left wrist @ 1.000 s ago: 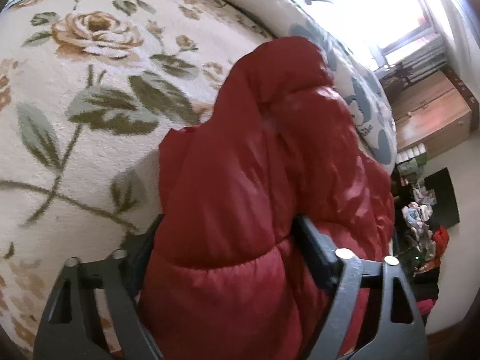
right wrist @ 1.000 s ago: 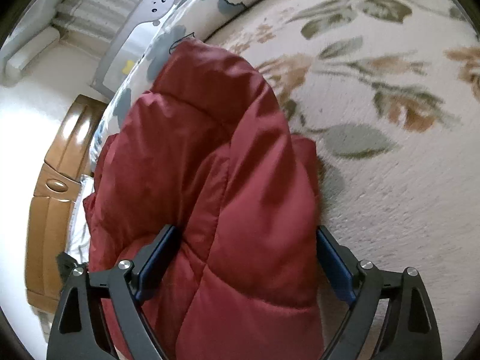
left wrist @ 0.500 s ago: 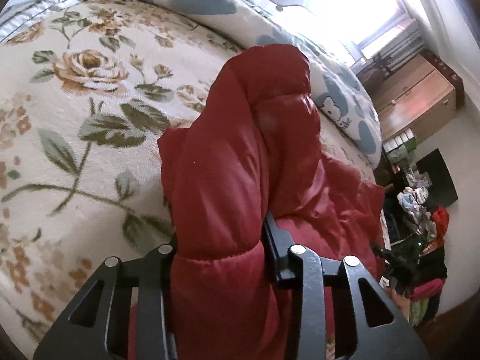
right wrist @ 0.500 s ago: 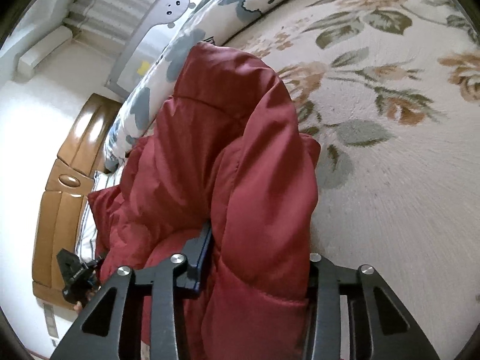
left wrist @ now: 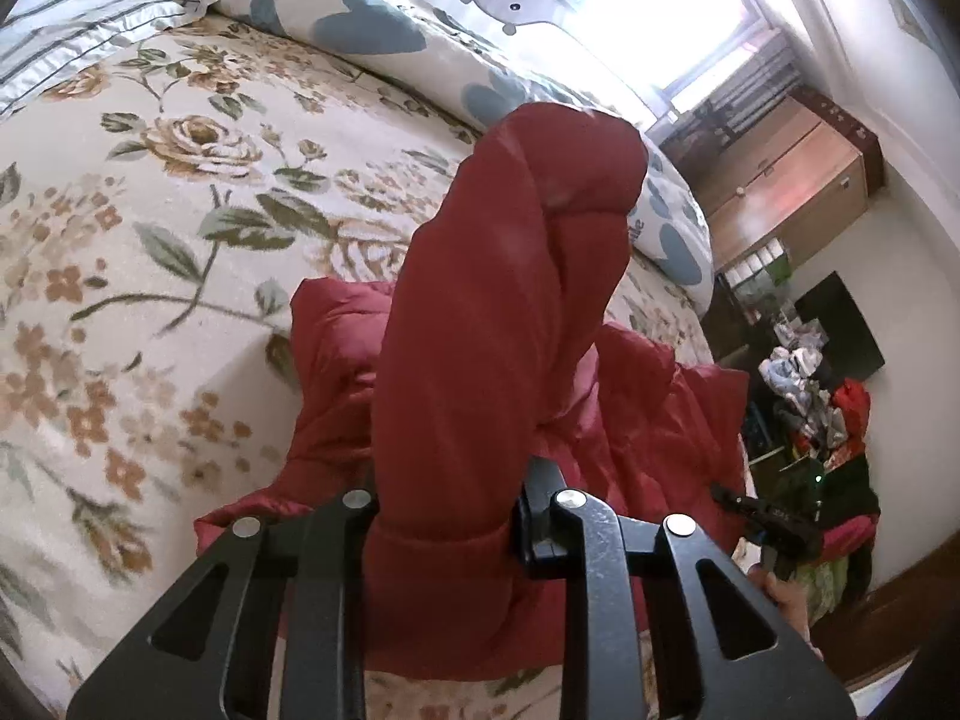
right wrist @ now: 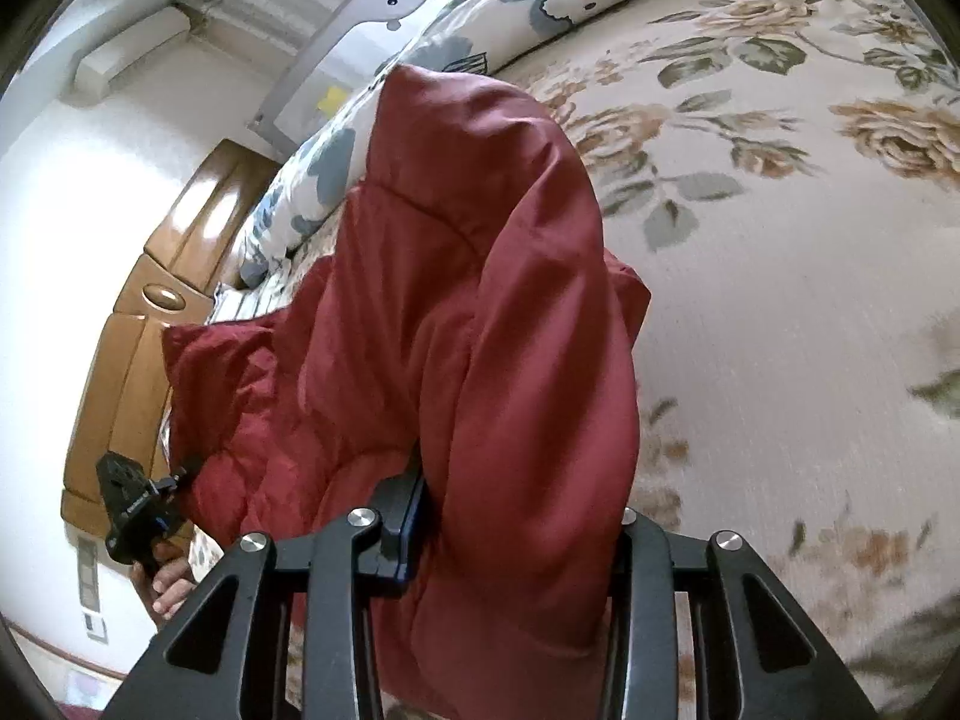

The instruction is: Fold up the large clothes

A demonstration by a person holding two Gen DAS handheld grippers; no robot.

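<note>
A red puffer jacket point(left wrist: 504, 300) lies partly on a floral bedspread point(left wrist: 150, 240). My left gripper point(left wrist: 450, 504) is shut on a padded fold of the jacket and holds it lifted above the bed. My right gripper point(right wrist: 516, 510) is shut on another fold of the same jacket point(right wrist: 480, 276), also lifted. The rest of the jacket hangs and bunches below both grippers. The fingertips are hidden in the fabric. The right gripper shows at the right edge of the left wrist view point(left wrist: 774, 522), and the left gripper at the left of the right wrist view point(right wrist: 132, 504).
A white pillow with blue shapes point(left wrist: 384, 42) lies along the bed's far side. A wooden headboard point(right wrist: 132, 312) stands left in the right wrist view. A wooden dresser point(left wrist: 786, 180) and a pile of clothes point(left wrist: 822, 414) sit beyond the bed.
Both grippers have closed from wide open onto folds of the jacket and lifted them up off the bed.
</note>
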